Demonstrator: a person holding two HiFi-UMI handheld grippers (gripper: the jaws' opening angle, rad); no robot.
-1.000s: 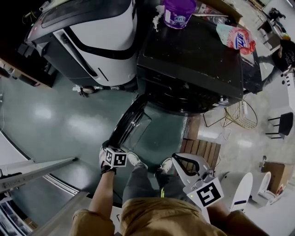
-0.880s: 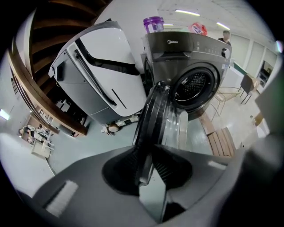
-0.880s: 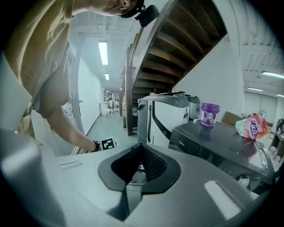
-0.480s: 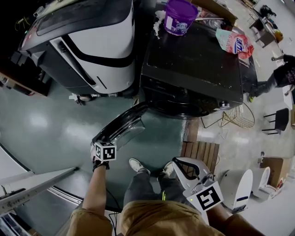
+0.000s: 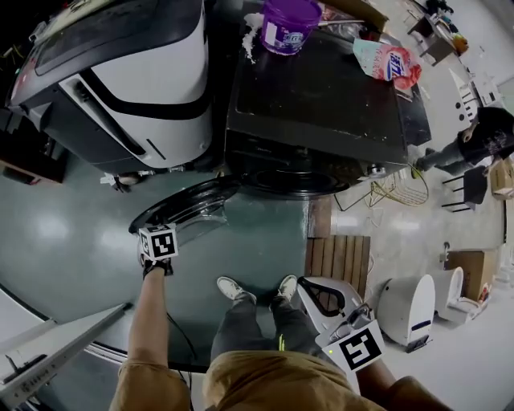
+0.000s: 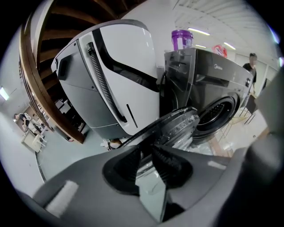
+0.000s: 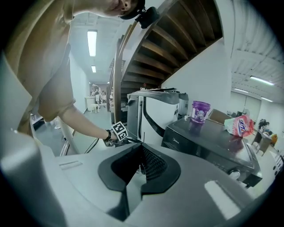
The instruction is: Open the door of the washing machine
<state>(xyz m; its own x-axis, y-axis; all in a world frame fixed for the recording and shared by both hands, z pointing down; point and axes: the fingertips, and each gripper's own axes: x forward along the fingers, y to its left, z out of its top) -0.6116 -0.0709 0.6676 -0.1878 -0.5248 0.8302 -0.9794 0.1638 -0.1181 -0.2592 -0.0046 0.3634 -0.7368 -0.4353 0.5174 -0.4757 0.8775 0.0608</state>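
The black washing machine (image 5: 313, 88) stands at the top centre of the head view, its round drum opening (image 5: 297, 183) uncovered. Its door (image 5: 189, 205) hangs swung out to the left over the green floor. My left gripper (image 5: 163, 226) is shut on the door's outer rim. In the left gripper view the rim of the door (image 6: 175, 124) runs between the pads of that gripper (image 6: 148, 159), with the drum (image 6: 217, 114) behind. My right gripper (image 5: 315, 290) hangs by my right leg, away from the machine. In its own view the right gripper (image 7: 141, 166) is shut on nothing.
A large white machine (image 5: 136, 72) stands just left of the washer. A purple tub (image 5: 285, 24) and a detergent bag (image 5: 388, 63) sit on the washer's top. A wooden pallet (image 5: 337, 253) and a wire basket (image 5: 397, 189) lie to the right. My shoes (image 5: 233, 289) are below the door.
The left gripper has moved left and away from the washer with the door in it, and the door has swung wider. The right gripper has barely moved.
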